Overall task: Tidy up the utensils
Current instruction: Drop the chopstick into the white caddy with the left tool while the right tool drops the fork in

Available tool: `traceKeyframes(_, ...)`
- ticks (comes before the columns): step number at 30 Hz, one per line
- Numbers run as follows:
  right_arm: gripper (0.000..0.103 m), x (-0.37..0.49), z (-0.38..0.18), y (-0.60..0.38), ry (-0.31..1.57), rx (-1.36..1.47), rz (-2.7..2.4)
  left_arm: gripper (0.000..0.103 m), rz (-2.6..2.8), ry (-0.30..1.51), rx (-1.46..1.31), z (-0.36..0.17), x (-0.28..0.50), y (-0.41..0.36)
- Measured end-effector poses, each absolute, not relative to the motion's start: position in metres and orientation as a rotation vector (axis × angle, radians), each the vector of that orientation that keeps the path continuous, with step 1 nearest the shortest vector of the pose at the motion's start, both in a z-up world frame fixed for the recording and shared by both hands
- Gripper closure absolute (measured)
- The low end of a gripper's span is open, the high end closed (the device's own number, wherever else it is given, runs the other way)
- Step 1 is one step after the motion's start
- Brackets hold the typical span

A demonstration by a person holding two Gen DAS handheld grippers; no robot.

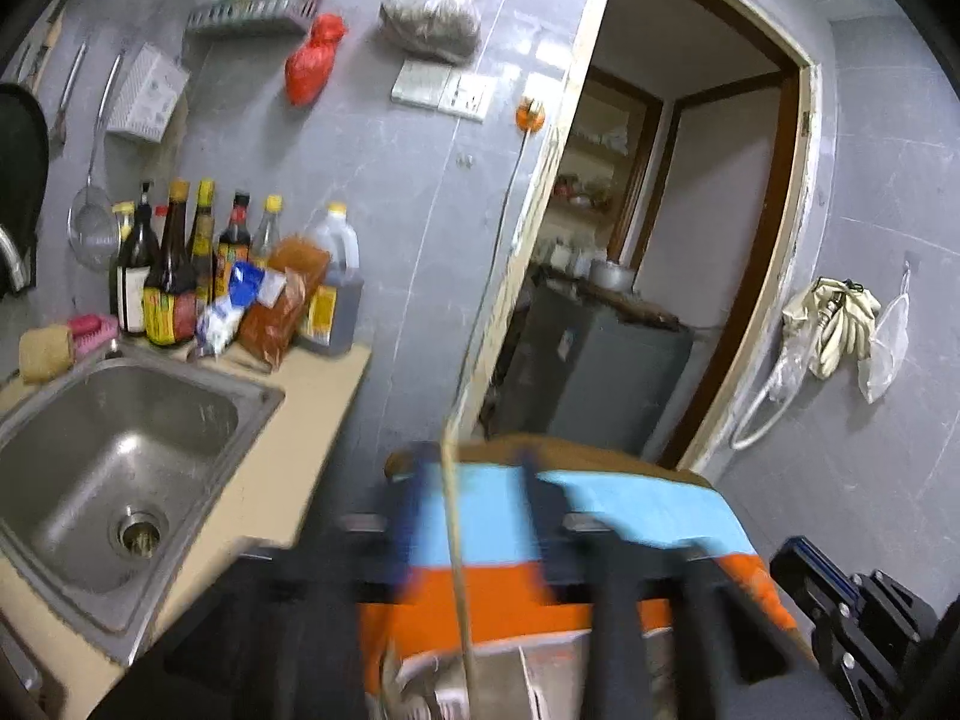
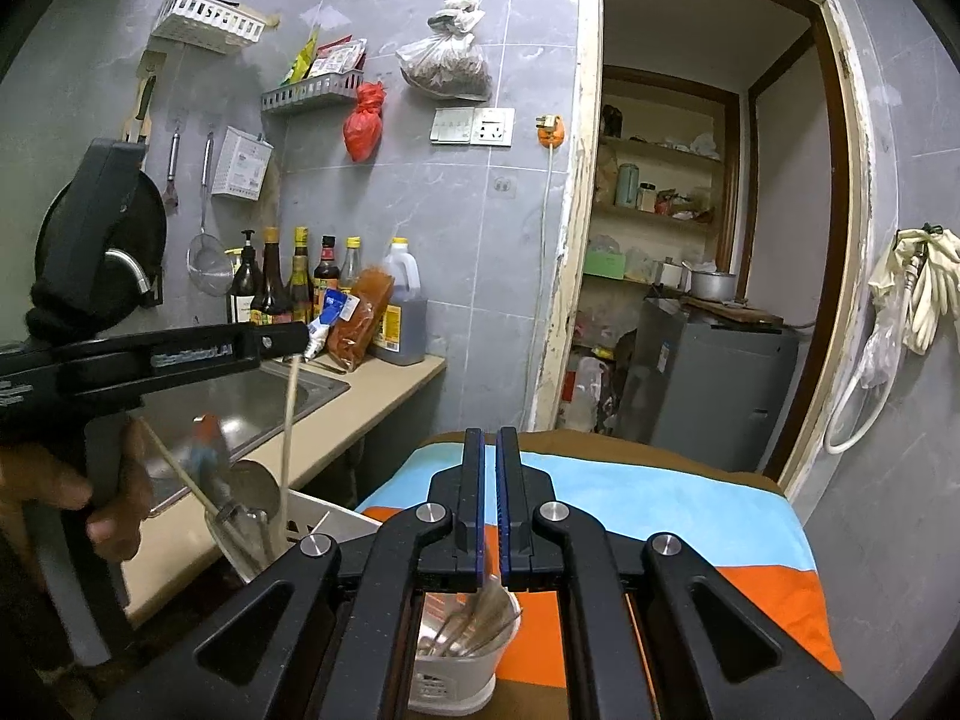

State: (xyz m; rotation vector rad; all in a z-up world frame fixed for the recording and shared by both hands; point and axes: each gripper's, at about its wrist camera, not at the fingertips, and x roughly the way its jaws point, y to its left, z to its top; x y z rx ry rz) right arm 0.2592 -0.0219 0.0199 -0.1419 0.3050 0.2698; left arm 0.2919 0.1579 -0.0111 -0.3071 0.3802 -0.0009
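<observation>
My left gripper [image 1: 474,480] is shut on a long pale chopstick [image 1: 457,564] that hangs down toward a white holder [image 1: 480,678]; this view is blurred by motion. In the right wrist view the left gripper [image 2: 294,339] holds that chopstick [image 2: 288,420] above a clear cup [image 2: 240,534] with utensils and a white basket [image 2: 324,516]. My right gripper [image 2: 490,450] is shut and empty, above a white cup [image 2: 462,660] that holds metal forks or spoons. Both cups stand on a blue and orange cloth [image 2: 630,492].
A steel sink [image 1: 120,450] is set in the beige counter [image 2: 384,396] at left, with sauce bottles [image 2: 300,282] behind it. A strainer [image 2: 207,252] hangs on the grey wall. An open doorway [image 2: 690,240] leads to a storeroom with a grey cabinet [image 2: 720,384].
</observation>
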Motion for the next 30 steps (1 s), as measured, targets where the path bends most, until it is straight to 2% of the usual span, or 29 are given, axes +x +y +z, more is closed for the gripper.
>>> traceKeyframes(1,0.1,0.257,0.021,-0.023,0.305,-0.14,0.261,0.039,-0.011,0.354,-0.354,-0.011,0.283,0.161)
traceKeyframes(4,0.096,0.251,0.027,-0.028,0.303,-0.132,0.242,0.038,-0.008,0.339,-0.397,-0.008,0.273,0.164)
traceKeyframes(5,0.091,0.248,0.03,-0.03,0.3,-0.125,0.233,0.038,-0.001,0.342,-0.383,-0.006,0.27,0.163)
traceKeyframes(7,0.068,0.242,0.035,-0.037,0.29,-0.101,0.22,0.038,0.008,0.337,-0.356,-0.003,0.264,0.16)
traceKeyframes(8,0.065,0.238,0.038,-0.042,0.285,-0.086,0.213,0.037,0.007,0.337,-0.352,-0.001,0.262,0.16)
traceKeyframes(14,0.064,0.226,0.046,-0.063,0.291,-0.046,0.177,0.025,0.01,0.357,-0.305,0.01,0.249,0.15)
traceKeyframes(17,0.055,0.217,0.047,-0.076,0.297,-0.028,0.17,0.016,0.007,0.371,-0.266,0.014,0.237,0.141)
traceKeyframes(19,0.054,0.212,0.048,-0.084,0.304,-0.018,0.163,0.012,0.003,0.377,-0.251,0.015,0.23,0.135)
traceKeyframes(22,0.047,0.202,0.048,-0.099,0.314,0.005,0.157,0.006,-0.006,0.393,-0.221,0.014,0.216,0.124)
traceKeyframes(30,0.027,0.172,0.049,-0.141,0.336,0.044,0.147,0.004,-0.031,0.449,-0.194,0.009,0.183,0.09)
